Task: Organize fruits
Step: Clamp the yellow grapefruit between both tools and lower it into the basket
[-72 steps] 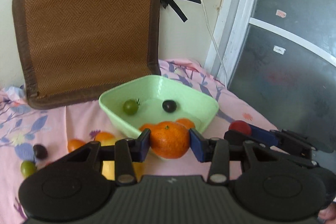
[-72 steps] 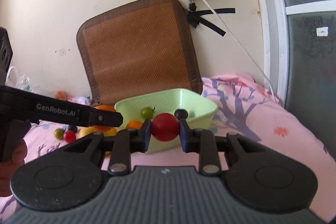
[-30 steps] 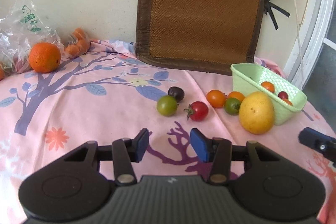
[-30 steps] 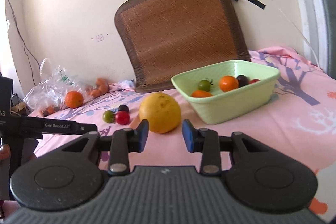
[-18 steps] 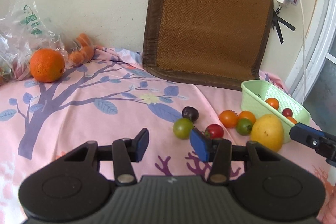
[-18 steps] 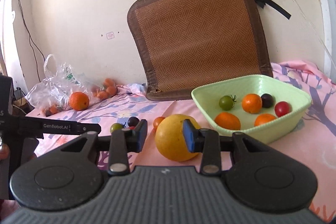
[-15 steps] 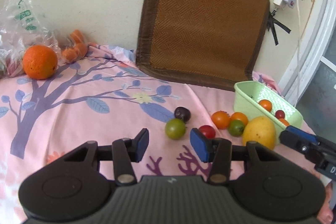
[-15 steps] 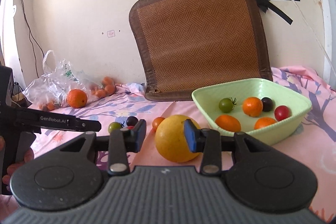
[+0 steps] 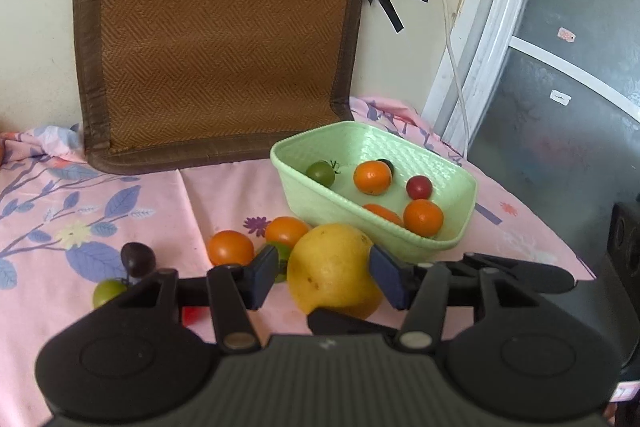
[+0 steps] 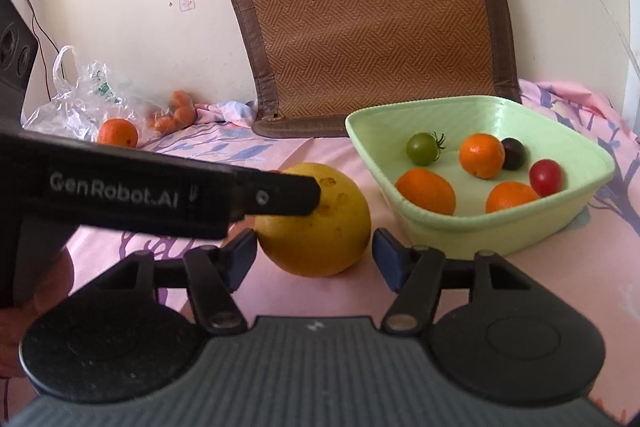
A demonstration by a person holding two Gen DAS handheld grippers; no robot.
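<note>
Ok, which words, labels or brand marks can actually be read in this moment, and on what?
"GenRobot.AI": white letters on the side of the left tongs, seen from the right wrist.
Green print on the plastic bag: too blurred to read.
Small stickers on the window glass: too small to read.

"GenRobot.AI" in white on the left gripper black side.

Bright, soft daylight, seemingly from the frosted glass door at far right. Faint shadows under the pale green plastic basket. Heavy fisheye bending at edges, dark corners. Near black gripper bodies slightly soft; crinkled clear plastic bag at far left shows glare.
</note>
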